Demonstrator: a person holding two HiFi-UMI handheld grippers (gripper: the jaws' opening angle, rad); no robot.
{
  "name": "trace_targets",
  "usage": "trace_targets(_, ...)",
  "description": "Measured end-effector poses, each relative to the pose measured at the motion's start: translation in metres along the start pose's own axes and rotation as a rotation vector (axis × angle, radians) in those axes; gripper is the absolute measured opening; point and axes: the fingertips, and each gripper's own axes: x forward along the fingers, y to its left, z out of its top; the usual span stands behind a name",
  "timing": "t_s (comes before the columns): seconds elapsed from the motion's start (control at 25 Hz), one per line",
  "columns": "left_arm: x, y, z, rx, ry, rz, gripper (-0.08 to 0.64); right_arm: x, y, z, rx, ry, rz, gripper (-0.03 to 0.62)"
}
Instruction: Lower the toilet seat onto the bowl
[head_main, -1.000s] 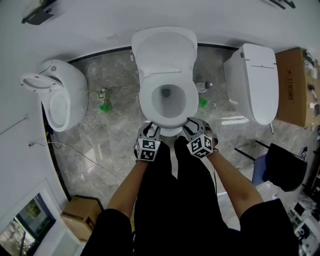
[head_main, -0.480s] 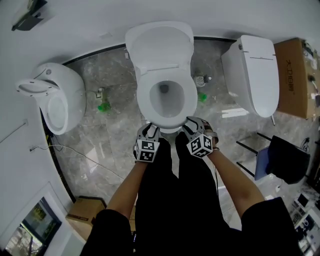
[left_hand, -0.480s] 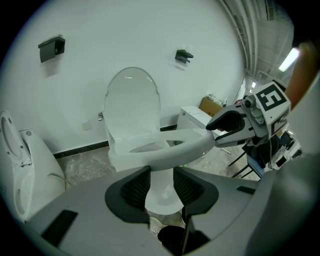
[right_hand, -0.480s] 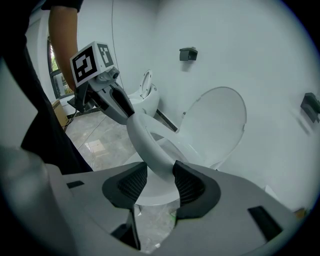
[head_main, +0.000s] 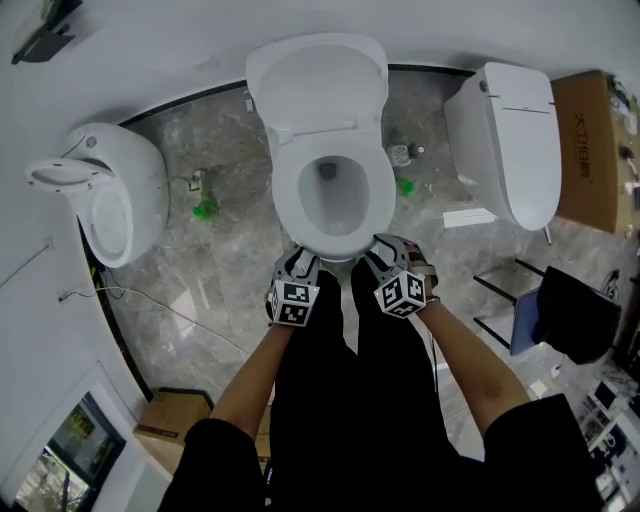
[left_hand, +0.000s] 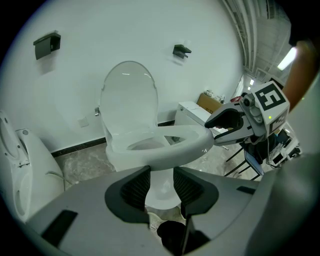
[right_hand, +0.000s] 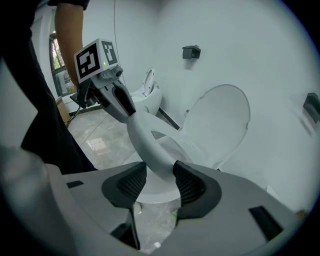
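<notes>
Grey, veined stone tiles (head_main: 220, 270) shine underfoot, glossy enough to throw back the light. A black skirting strip (head_main: 190, 100) runs where they meet the plain white wall (head_main: 130, 50). Readable writing is scarce. The cardboard box (head_main: 585, 150) at my right carries dark print too small to make out, and each marker cube (head_main: 293, 300) shows only black-and-white square patterns.

Three smooth white toilets stand in a row. The one ahead of me has its rounded lid (head_main: 318, 80) upright against the wall. Its toilet seat (head_main: 285, 200), an oval ring, lies low over the bowl (head_main: 335, 205). Whether the ring's front already rests on the rim I cannot tell.

My right gripper (right_hand: 160, 172) pinches the ring's front edge between its ribbed black pads, and its jaws have just been opening with the ring between them. My left gripper (left_hand: 161, 172) has its jaws spread a little. The ring's front rim sits right at their tips and only the pedestal (left_hand: 161, 189) shows in the gap, so I cannot tell whether they touch it.

Open floor lies on both sides of the bowl. It reaches to the left toilet (head_main: 110, 190), whose seat stands raised, and to the closed right toilet (head_main: 510, 140). My legs (head_main: 350, 400), in black, stand just behind the bowl's front edge, between my forearms (head_main: 255, 375).
</notes>
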Motion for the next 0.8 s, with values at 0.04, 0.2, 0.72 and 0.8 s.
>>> trace_targets(0.04,0.0,0.0,-0.001,0.0,0.003,-0.001,0.15,0.001,0.001,-0.001,-0.003,0.0,0.002,0.193)
trace_targets(0.2,0.003,0.0,-0.006,0.006,0.02,-0.003,0.152,0.004,0.004,-0.003,-0.009,-0.006,0.002,0.193)
trace_targets(0.72,0.016,-0.009,-0.033,0.027,0.059,-0.001,0.153,0.013,0.025,-0.025,0.026,0.007,0.009,0.199)
trace_targets(0.8,0.018,-0.01,-0.037,0.027,0.063,0.001,0.153,0.015,0.027,-0.028,0.027,0.006,0.0,0.199)
